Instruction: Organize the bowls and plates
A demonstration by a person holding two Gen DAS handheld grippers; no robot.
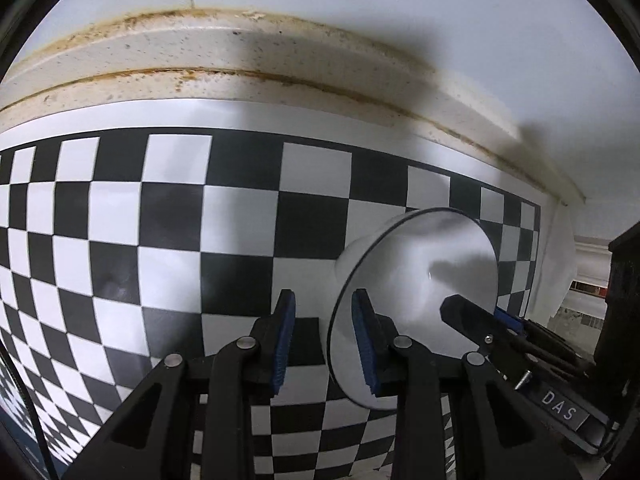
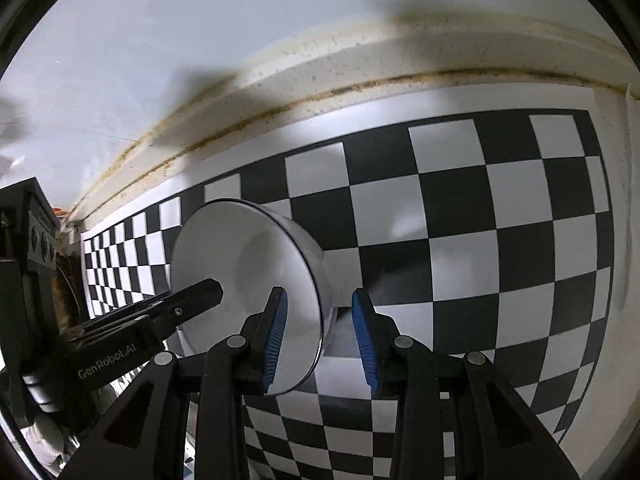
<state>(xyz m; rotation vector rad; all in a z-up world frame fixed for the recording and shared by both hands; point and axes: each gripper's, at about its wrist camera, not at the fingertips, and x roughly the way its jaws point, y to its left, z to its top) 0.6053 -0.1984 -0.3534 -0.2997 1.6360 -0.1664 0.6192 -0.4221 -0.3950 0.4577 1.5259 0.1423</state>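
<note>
Left view: one white bowl (image 1: pixel 420 264) sits over the right end of the checkerboard (image 1: pixel 180 200), roughly upright w/ its mouth toward the camera. Can't tell whether it rests on the board or hangs just above it. The left gripper (image 1: pixel 324 294) straddles the bowl's near rim, one pad inside and one outside. Board squares show between the outer pad (image 1: pixel 286 340) and the rim, so its fingers look released, not clamped. The right gripper (image 1: pixel 478 310) reaches in at the far rim, one finger over the bowl's inside. Right view: same bowl (image 2: pixel 240 264), now toward the left end of the board, and the right gripper (image 2: pixel 319 292) has the rim between its blue pads. The inner pad hides its own contact and the outer wall is blurred, so can't tell if these fingers are grasping the bowl or just bracketing it. The left gripper's finger shows over the inside of the bowl from the other side. Progress, as a judgement – early or mid-way at best. Both tools are on a single bowl, and no plates, other bowls, stack or rack show in either view, so nothing looks sorted yet. What's left, prob.: get a firm hold, take the bowl off the board to wherever the dishes go – that spot is out of frame – then do the rest of the dishes.
</note>
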